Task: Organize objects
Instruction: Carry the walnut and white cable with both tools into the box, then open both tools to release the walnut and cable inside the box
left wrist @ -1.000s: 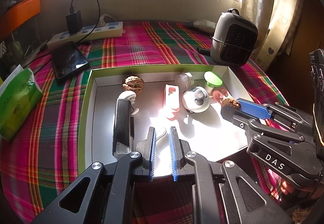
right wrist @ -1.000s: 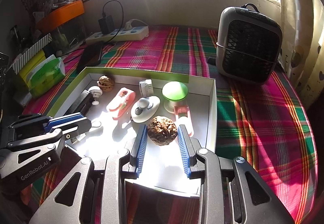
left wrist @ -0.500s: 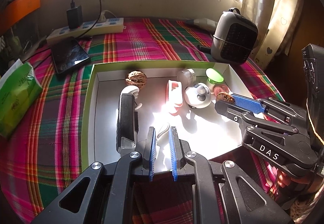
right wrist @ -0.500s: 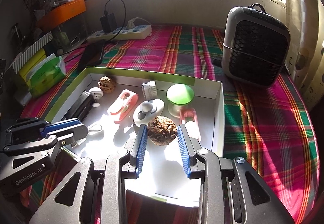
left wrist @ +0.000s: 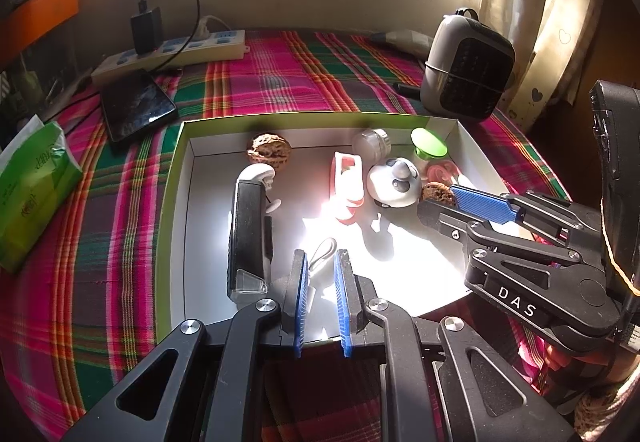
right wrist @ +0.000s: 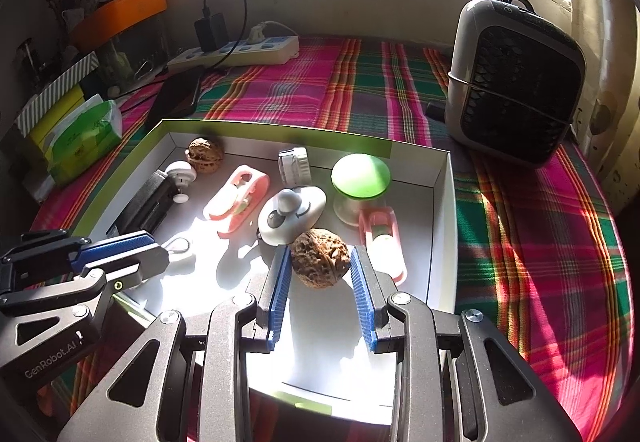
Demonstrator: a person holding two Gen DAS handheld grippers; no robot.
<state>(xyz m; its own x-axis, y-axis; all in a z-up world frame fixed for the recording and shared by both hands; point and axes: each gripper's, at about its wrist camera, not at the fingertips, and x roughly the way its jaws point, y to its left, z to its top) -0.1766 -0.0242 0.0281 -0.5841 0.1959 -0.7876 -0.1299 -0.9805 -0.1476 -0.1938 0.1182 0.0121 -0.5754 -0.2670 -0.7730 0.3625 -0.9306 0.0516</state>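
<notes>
A white box with green rim [left wrist: 176,178] [right wrist: 444,226] holds small items. My left gripper [left wrist: 320,266] is shut on a small white clip with a wire loop [left wrist: 322,256] near the box's front edge; the clip also shows in the right wrist view [right wrist: 178,248]. My right gripper [right wrist: 320,262] is shut on a brown walnut [right wrist: 320,258], held just above the box floor; in the left wrist view the walnut [left wrist: 438,194] shows at its fingertips. A second walnut [left wrist: 268,152] [right wrist: 206,154] lies at the box's back left.
In the box: a black stapler [left wrist: 248,234], pink tape dispenser [left wrist: 348,182], white round gadget [left wrist: 394,182], green-topped stand [right wrist: 360,182], pink clipper [right wrist: 382,238], small jar [right wrist: 294,164]. Outside: fan heater [right wrist: 516,82], power strip [left wrist: 172,52], phone [left wrist: 136,108], green tissue pack [left wrist: 34,190].
Both grippers have drawn back a little toward me, keeping their holds. The walnut in my right gripper sits slightly nearer and lower in the box.
</notes>
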